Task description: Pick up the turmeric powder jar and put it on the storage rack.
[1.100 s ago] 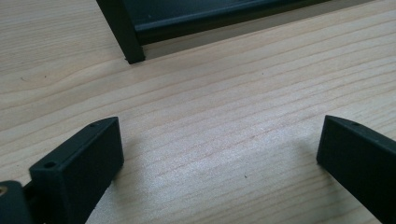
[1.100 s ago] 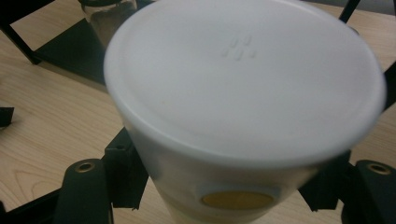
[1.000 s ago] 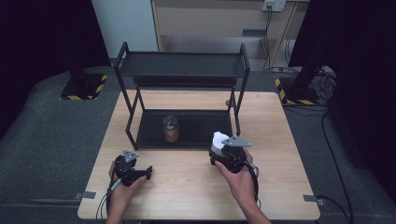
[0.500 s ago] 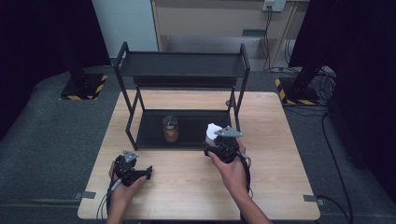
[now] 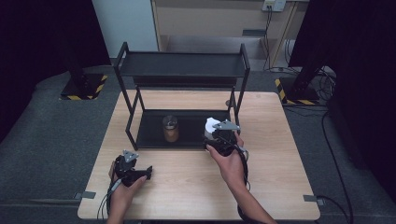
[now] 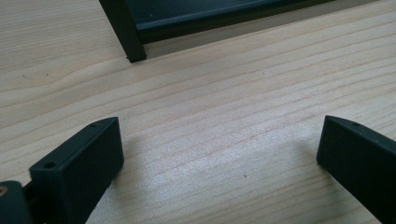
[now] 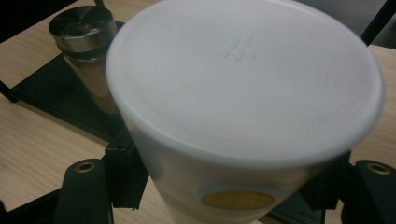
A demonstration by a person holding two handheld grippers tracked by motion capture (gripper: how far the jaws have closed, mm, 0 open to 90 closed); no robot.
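My right gripper [image 5: 215, 132] is shut on a white lidded cup [image 5: 211, 125], held at the front right of the black rack's lower shelf [image 5: 152, 129]. In the right gripper view the white cup [image 7: 243, 116] looms close between the jaws, with a yellow oval mark low on its side. A jar of brown contents with a metal lid [image 5: 171, 129] stands on the lower shelf, left of the cup; the jar [image 7: 88, 51] appears at the upper left of the right gripper view. My left gripper [image 5: 145, 173] rests open on the table near the front left, holding nothing.
The black two-tier rack [image 5: 182, 65] stands across the back half of the wooden table [image 5: 271, 186]. Its front left leg [image 6: 123, 32] rises just ahead of my left gripper [image 6: 219, 154]. Grey carpet surrounds the table, and cables lie at the right.
My right gripper has carried the white cup forward and left, from the table beside the rack to the front edge of the lower shelf. The left gripper has stayed put.
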